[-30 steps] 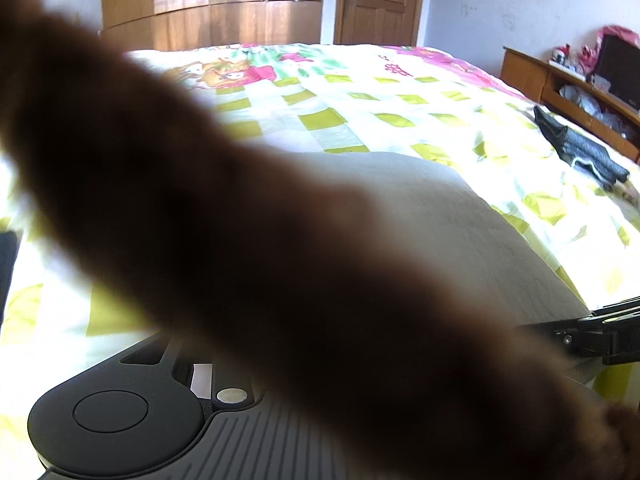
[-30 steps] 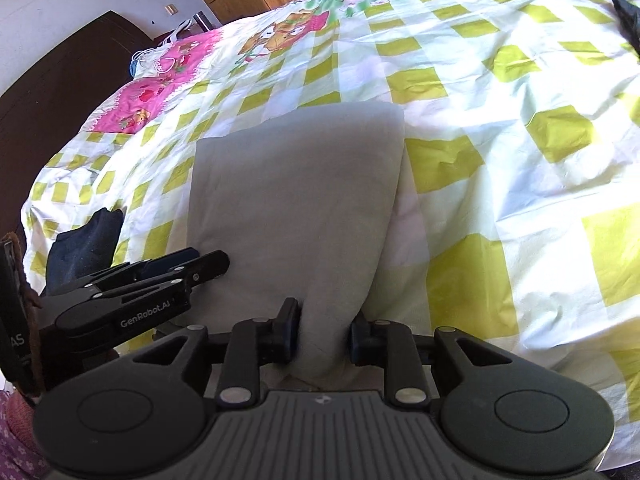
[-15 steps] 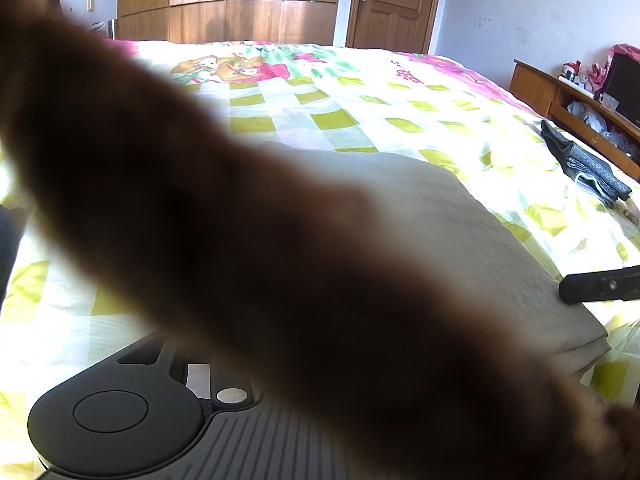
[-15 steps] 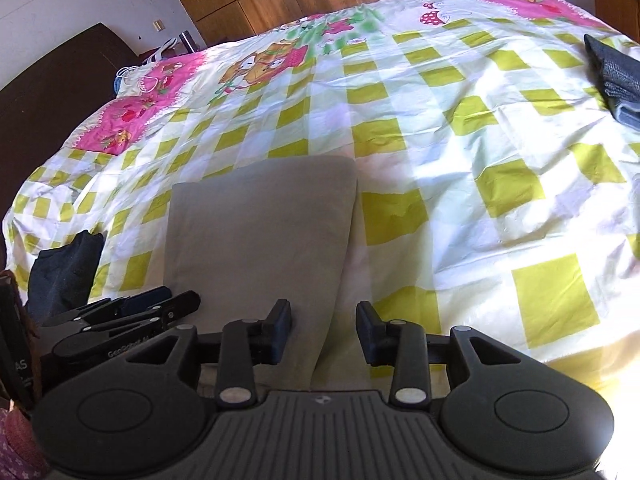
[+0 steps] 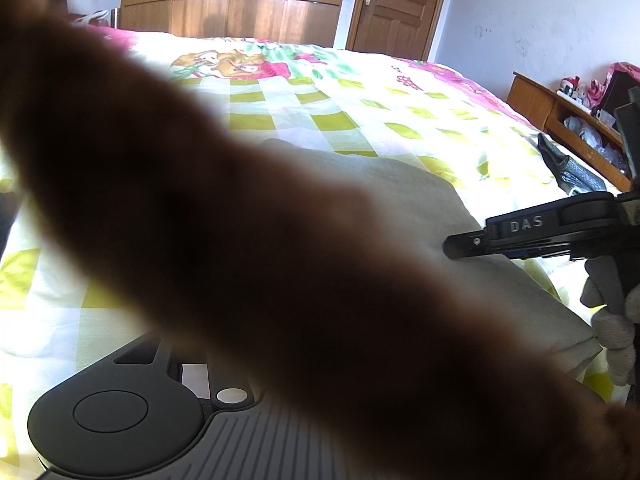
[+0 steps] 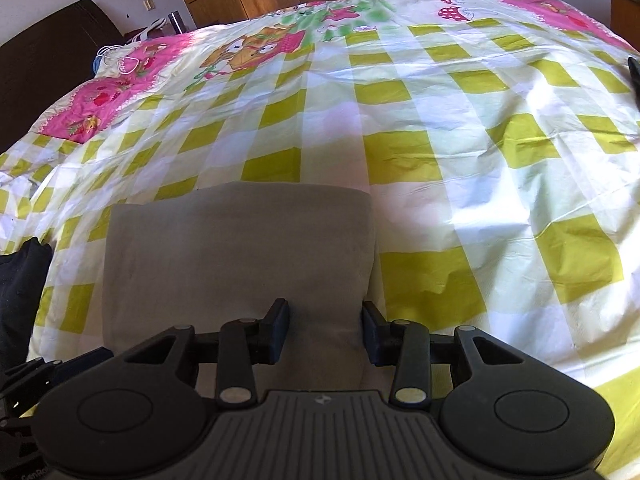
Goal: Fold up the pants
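The grey pants (image 6: 240, 248) lie folded into a rectangle on the checked bedspread (image 6: 480, 140). My right gripper (image 6: 325, 332) is open over their near right corner; the cloth lies between the pads without being pressed. From the left wrist it shows side-on (image 5: 520, 232), held by a gloved hand (image 5: 608, 312) above the pants (image 5: 420, 200). A blurred brown shape (image 5: 240, 240) close to the left wrist lens hides my left gripper's fingers, and only its body (image 5: 112, 412) shows. The left gripper (image 6: 52, 364), its jaws opening, shows only partly at the pants' near left.
A dark garment (image 6: 20, 280) lies at the bed's left edge. Another dark folded garment (image 5: 572, 172) lies near the right edge, beside a wooden shelf (image 5: 560, 120). A dark headboard (image 6: 48, 52), wardrobe (image 5: 224, 0) and door (image 5: 396, 8) stand beyond.
My right gripper let go of the pants' fold, its jaws opened, and it has drawn back and shifted sideways over the pants' corner. The brown shape still covers the left wrist view.
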Demonstrator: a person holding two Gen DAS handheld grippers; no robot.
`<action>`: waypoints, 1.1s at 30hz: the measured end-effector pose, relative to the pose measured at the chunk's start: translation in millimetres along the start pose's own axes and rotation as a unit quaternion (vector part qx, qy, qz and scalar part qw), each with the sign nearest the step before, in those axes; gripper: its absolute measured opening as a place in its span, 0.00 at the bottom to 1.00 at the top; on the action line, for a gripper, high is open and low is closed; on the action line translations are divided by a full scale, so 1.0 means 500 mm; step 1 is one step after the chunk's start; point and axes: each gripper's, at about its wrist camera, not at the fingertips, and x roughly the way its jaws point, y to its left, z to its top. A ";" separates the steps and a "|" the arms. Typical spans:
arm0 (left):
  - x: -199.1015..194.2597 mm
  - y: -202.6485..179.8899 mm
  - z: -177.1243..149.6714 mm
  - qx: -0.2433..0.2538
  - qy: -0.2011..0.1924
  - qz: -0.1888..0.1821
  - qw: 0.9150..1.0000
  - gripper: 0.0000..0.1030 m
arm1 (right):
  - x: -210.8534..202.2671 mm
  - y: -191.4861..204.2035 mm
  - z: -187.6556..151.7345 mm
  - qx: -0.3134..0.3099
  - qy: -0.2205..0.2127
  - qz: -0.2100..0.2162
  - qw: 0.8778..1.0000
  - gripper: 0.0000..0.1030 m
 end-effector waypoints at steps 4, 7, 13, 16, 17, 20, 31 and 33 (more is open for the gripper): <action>0.006 0.004 0.000 -0.006 0.001 0.001 1.000 0.48 | 0.033 0.005 0.031 0.001 0.008 -0.006 1.000 0.48; 0.016 0.008 0.002 -0.008 0.000 0.007 1.000 0.51 | 0.051 0.010 0.048 -0.001 0.013 -0.010 1.000 0.48; 0.016 0.008 0.001 -0.009 0.000 0.017 1.000 0.54 | -0.037 -0.002 0.006 -0.008 -0.027 -0.026 0.999 0.48; 0.014 0.004 0.002 -0.005 0.000 0.023 1.000 0.56 | -0.100 -0.012 -0.049 -0.006 -0.039 -0.003 0.999 0.48; 0.011 0.003 0.001 -0.004 0.000 0.023 1.000 0.57 | -0.112 -0.012 -0.069 -0.006 -0.034 0.006 0.999 0.48; 0.001 0.000 0.001 -0.004 0.007 0.030 1.000 0.59 | -0.135 -0.012 -0.123 -0.015 -0.022 0.012 1.000 0.49; -0.037 -0.016 -0.019 0.000 0.028 0.047 0.998 0.62 | -0.159 -0.003 -0.154 -0.038 -0.027 0.002 0.999 0.50; -0.032 -0.024 -0.023 0.010 0.039 0.050 0.998 0.63 | -0.156 -0.006 -0.161 -0.032 -0.021 0.005 0.999 0.51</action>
